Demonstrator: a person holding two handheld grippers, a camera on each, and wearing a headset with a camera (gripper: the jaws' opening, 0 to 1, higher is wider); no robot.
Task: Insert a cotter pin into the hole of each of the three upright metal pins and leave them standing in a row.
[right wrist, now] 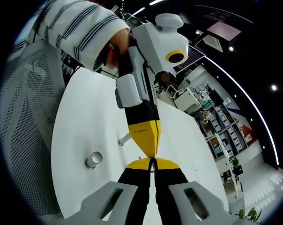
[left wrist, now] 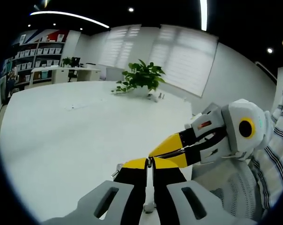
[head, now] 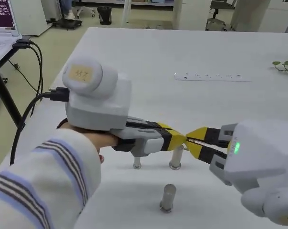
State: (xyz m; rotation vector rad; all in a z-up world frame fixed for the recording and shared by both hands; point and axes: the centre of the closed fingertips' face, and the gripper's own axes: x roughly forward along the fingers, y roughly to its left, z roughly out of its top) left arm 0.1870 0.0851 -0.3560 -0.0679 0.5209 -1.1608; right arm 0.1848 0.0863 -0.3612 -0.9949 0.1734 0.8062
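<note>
Three upright metal pins stand near the table's front edge. The middle pin (head: 176,158) has its top between the yellow-black jaws of my left gripper (head: 178,139), which reaches in from the left and is shut on it; the pin shows between the jaws (left wrist: 149,202). A second pin (head: 137,164) stands to its left, partly hidden under the gripper. The third pin (head: 168,197) stands alone in front (right wrist: 93,160). My right gripper (head: 190,140) comes from the right, shut on a thin cotter pin (right wrist: 152,166), tip to tip with the left gripper (right wrist: 151,151).
A white power strip (head: 213,76) lies further back on the white table (head: 149,57). A plant (head: 287,63) sits at the right edge. A laptop (head: 1,19) on a side desk and black cables (head: 27,109) are to the left.
</note>
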